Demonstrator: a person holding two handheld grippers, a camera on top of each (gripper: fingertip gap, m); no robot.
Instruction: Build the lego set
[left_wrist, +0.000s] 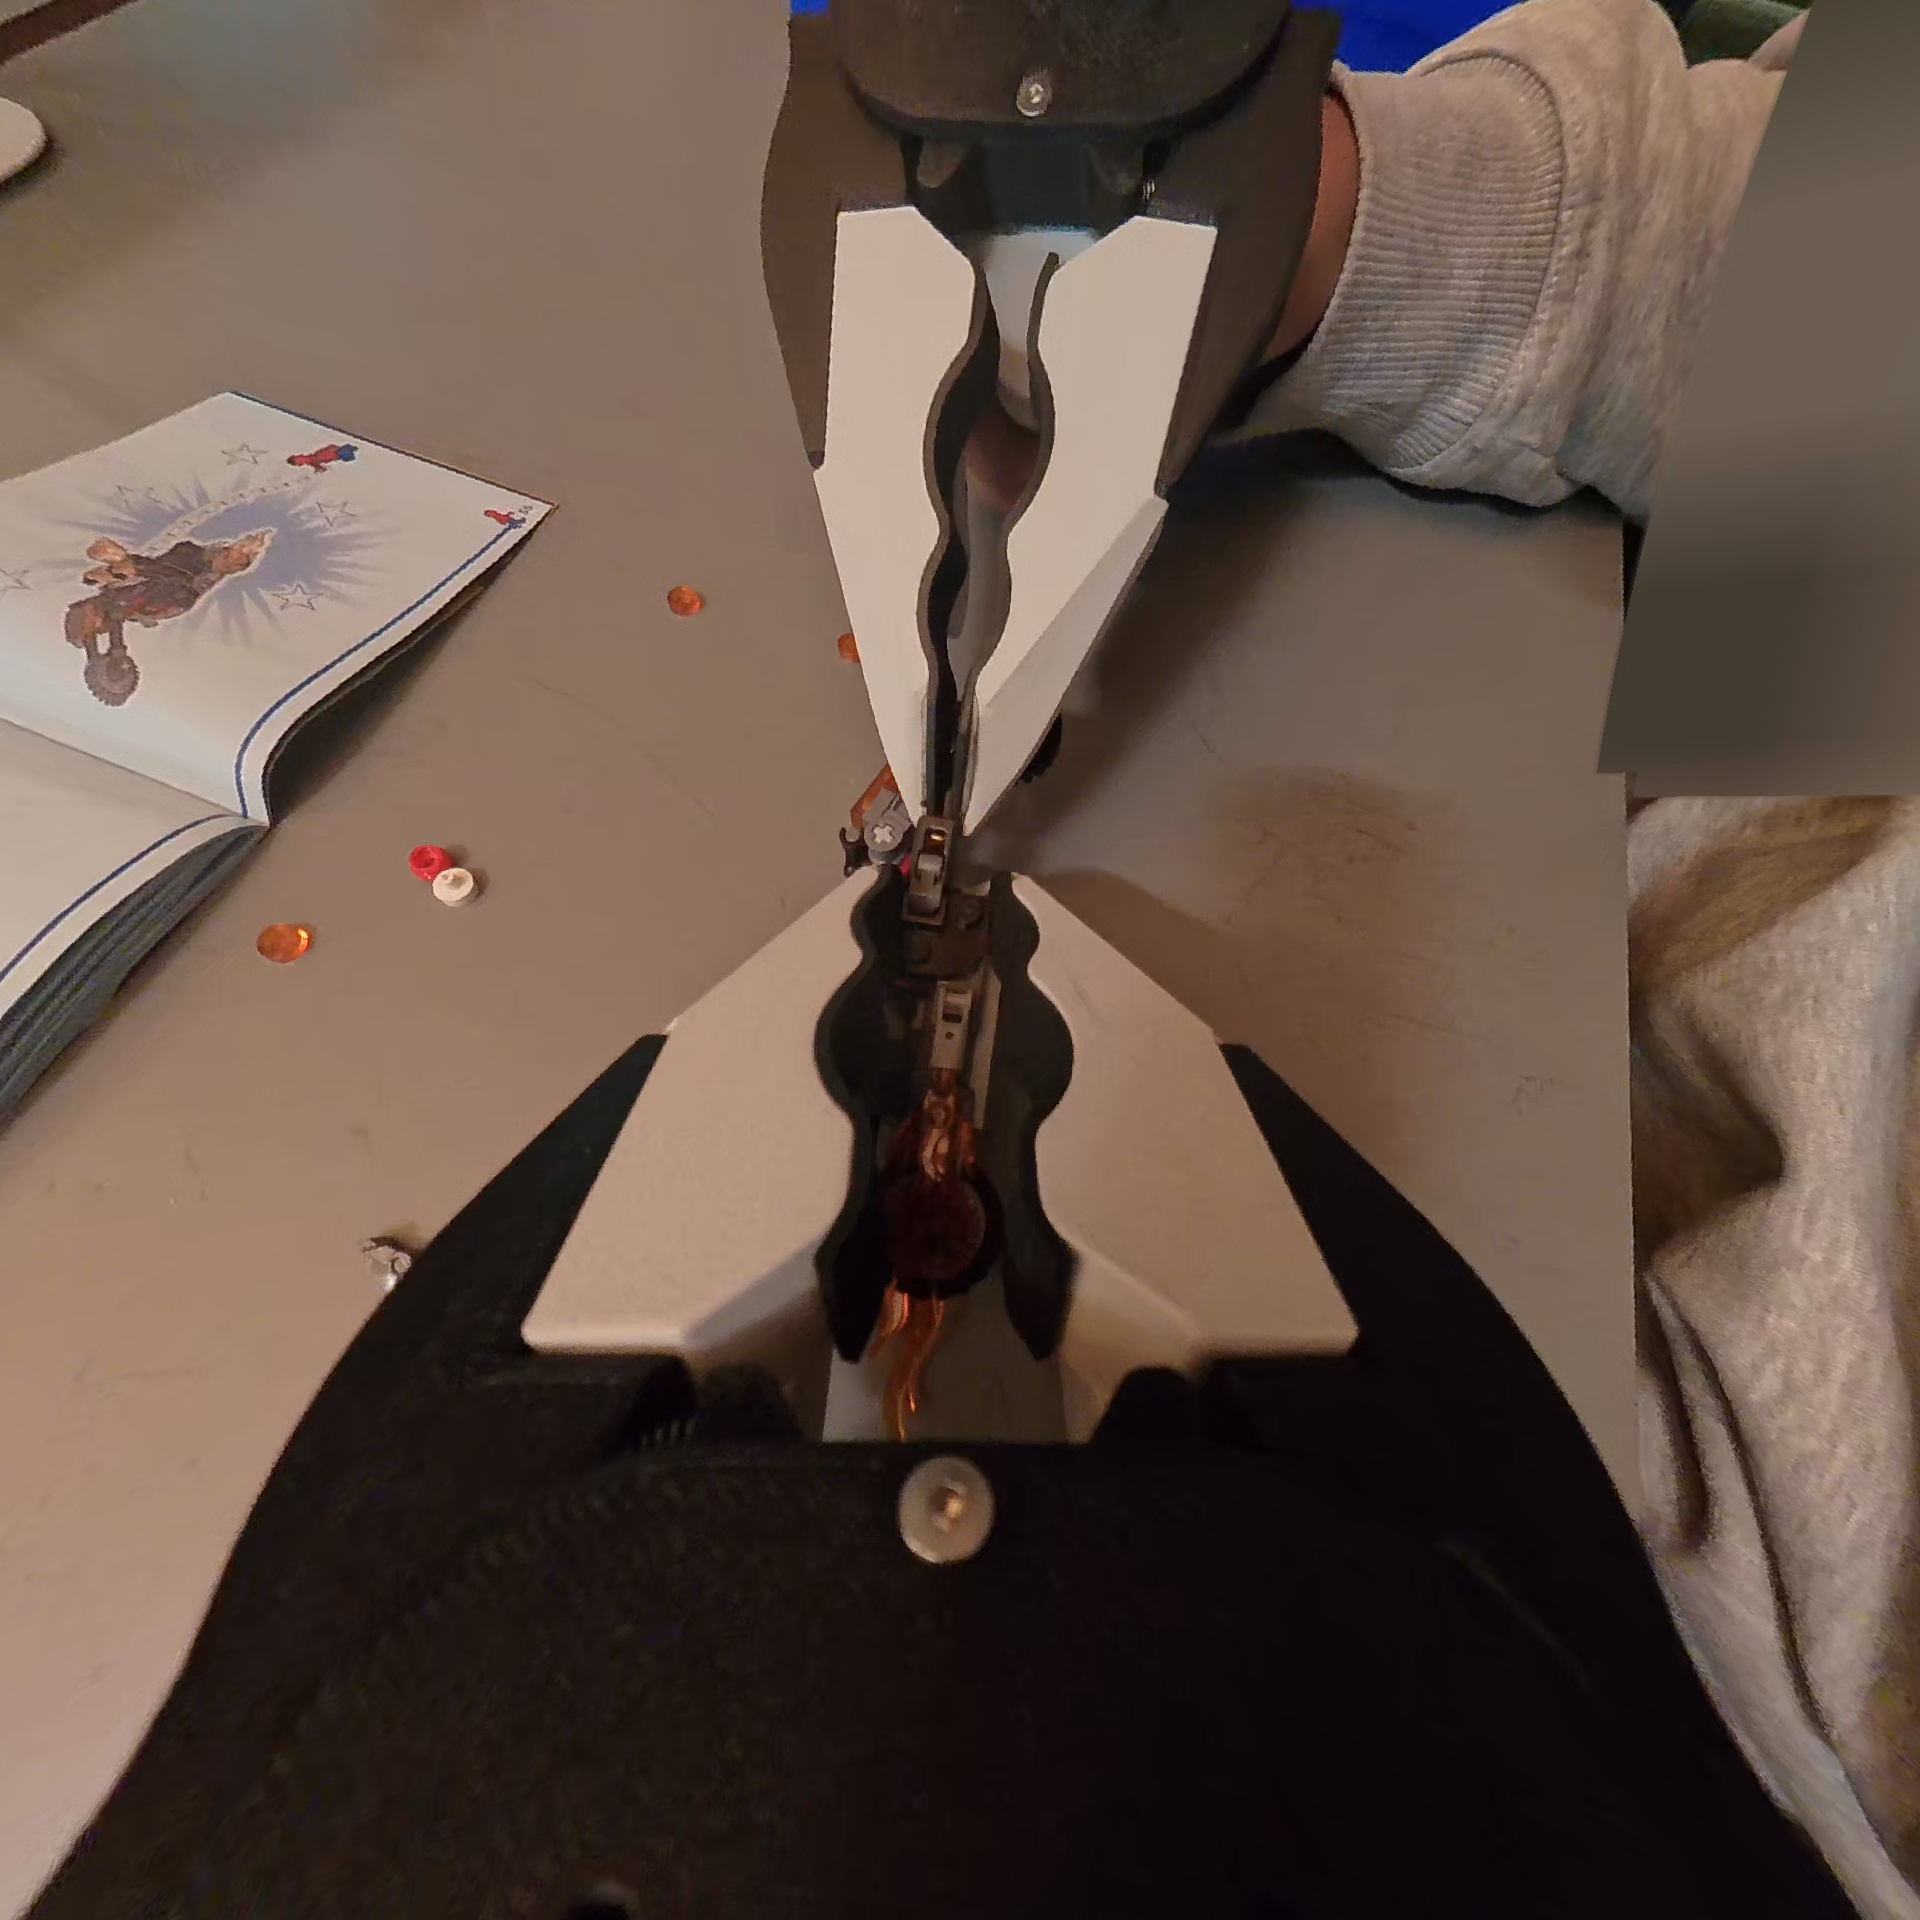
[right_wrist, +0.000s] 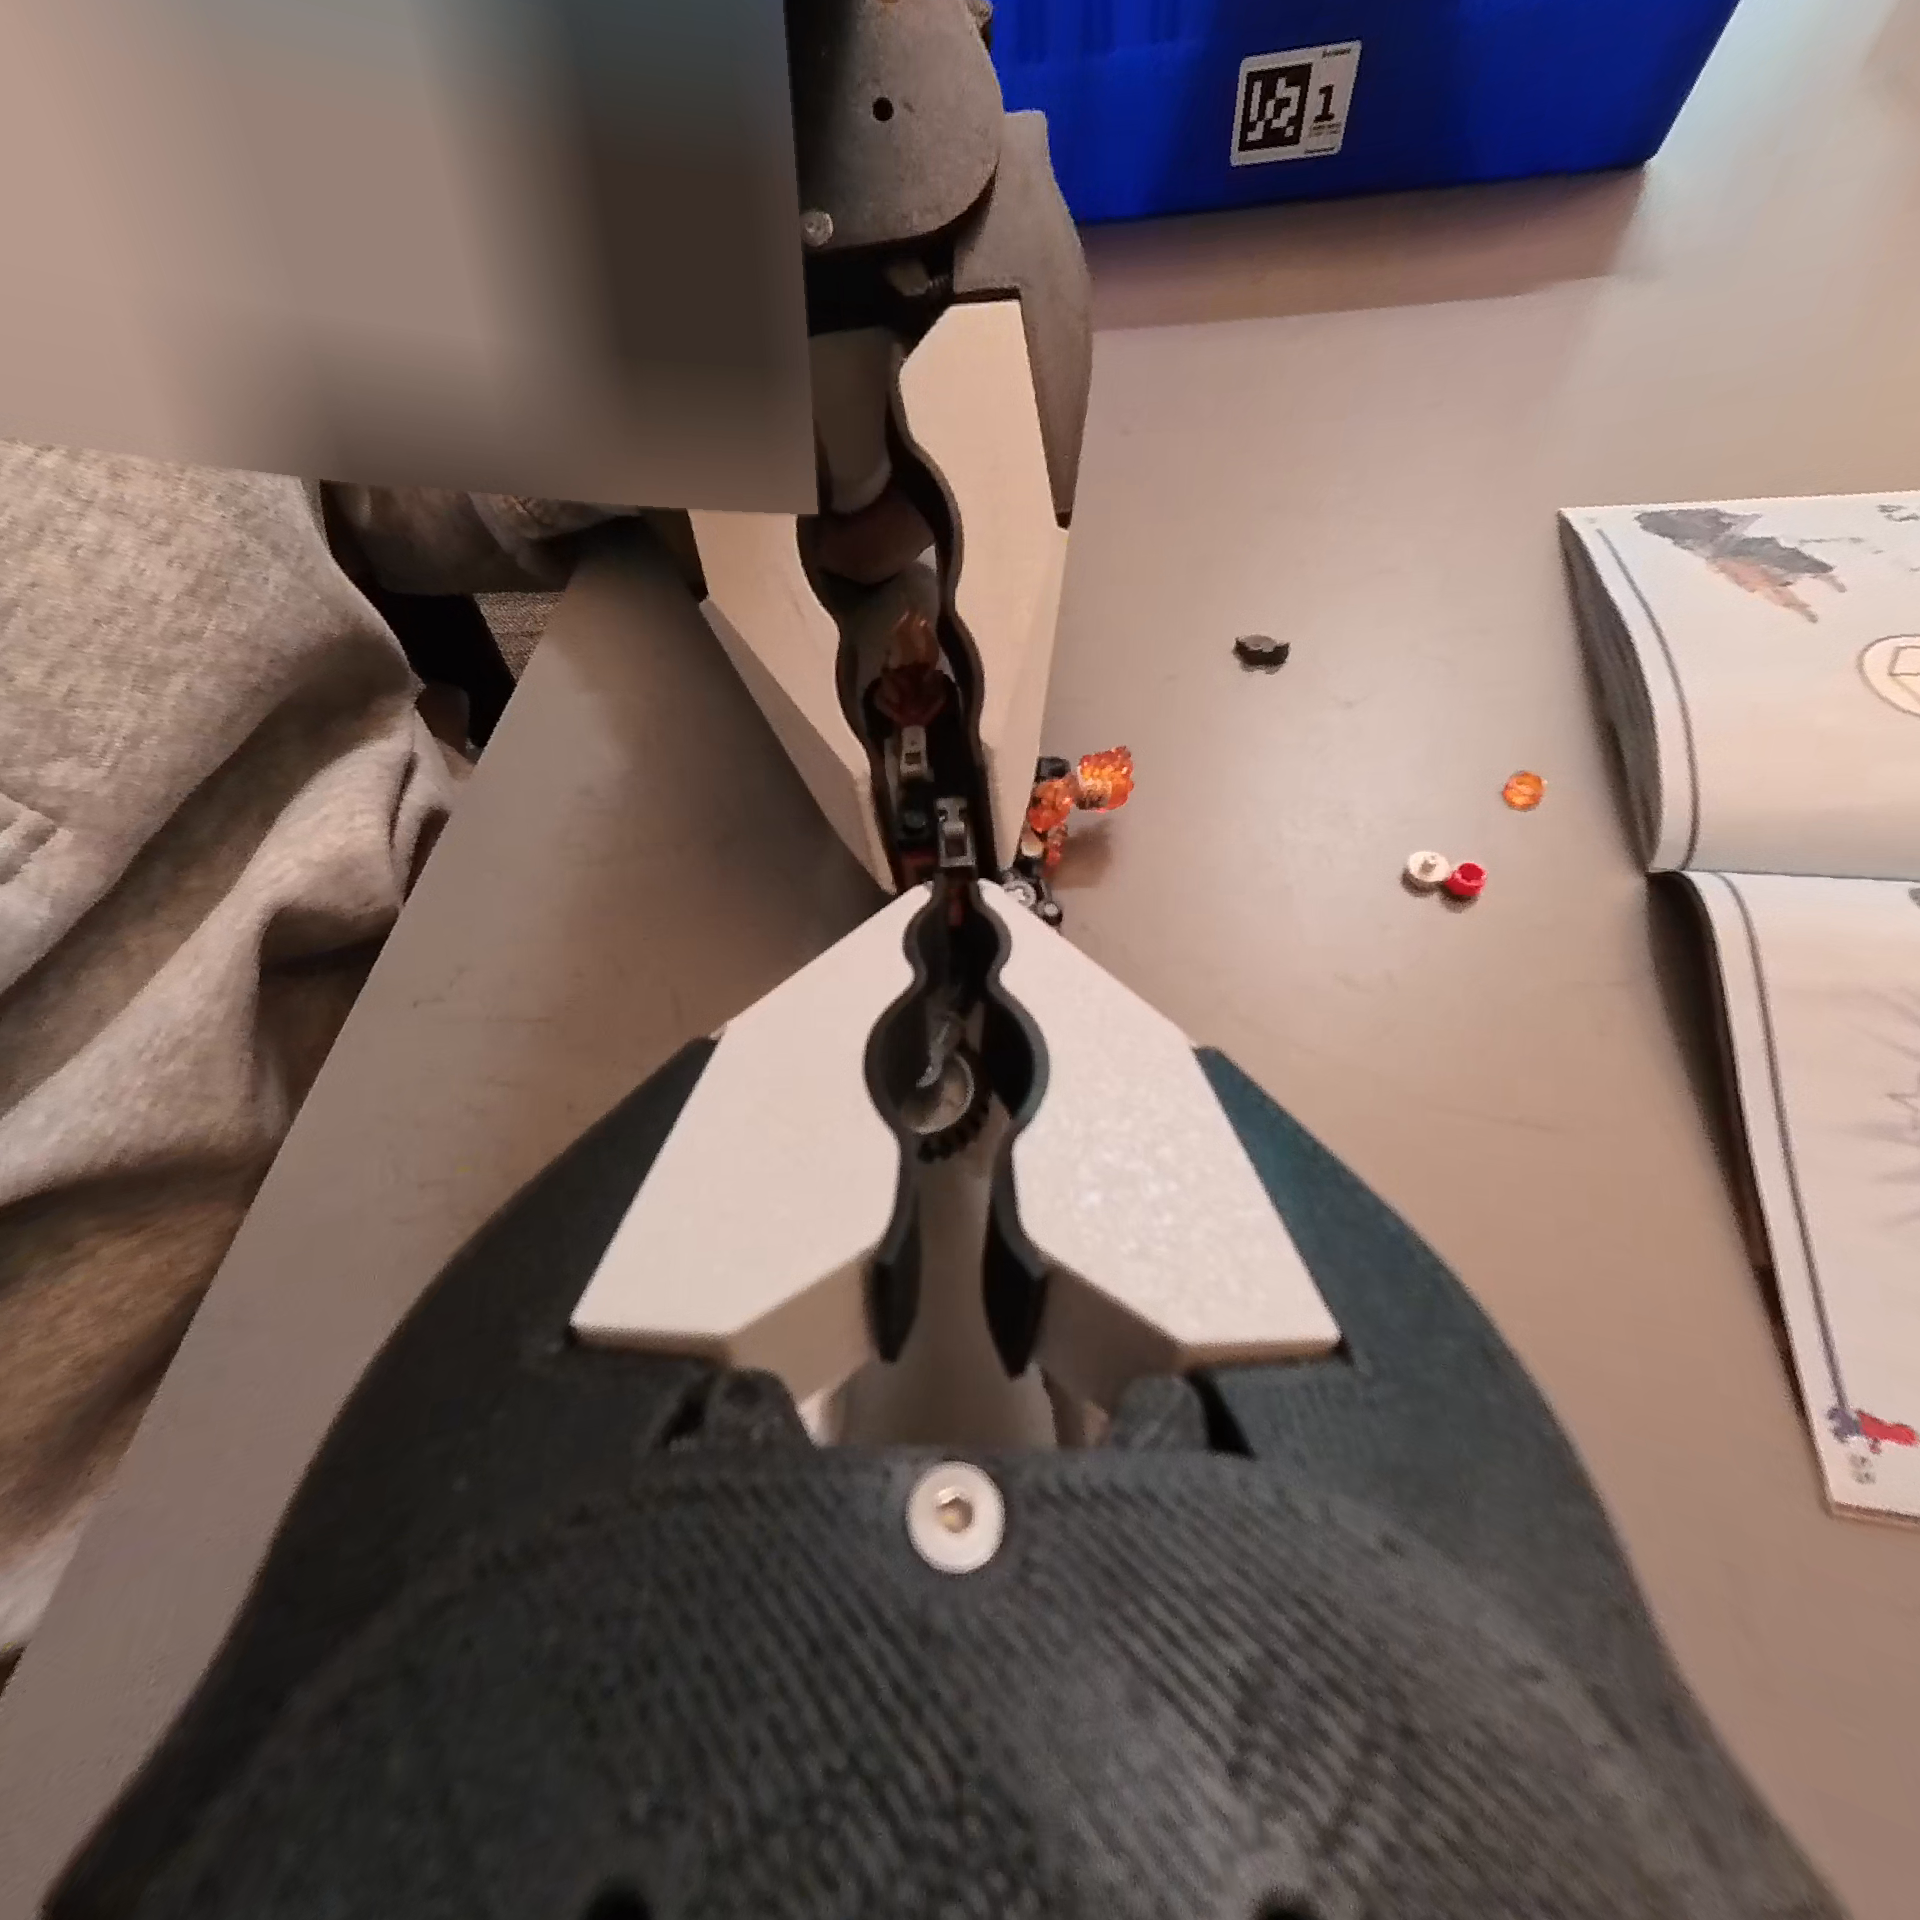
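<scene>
Left tongs (left_wrist: 940, 894) clamped on flame-trimmed lego assembly (left_wrist: 935, 1174); right tongs (right_wrist: 956, 914) clamped on wheeled lego piece (right_wrist: 945, 1091). Tip to tip at frame centre, long axes collinear, joint between tips. Loose studs (left_wrist: 442, 873) and instruction booklet (left_wrist: 208, 592) at left on grey tabletop (left_wrist: 1299, 935); blue bin (right_wrist: 1351, 104) behind.

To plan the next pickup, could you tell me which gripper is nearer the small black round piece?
Left. The black round piece lies beside the left gripper; the right gripper sits farther back, opposite.
</scene>
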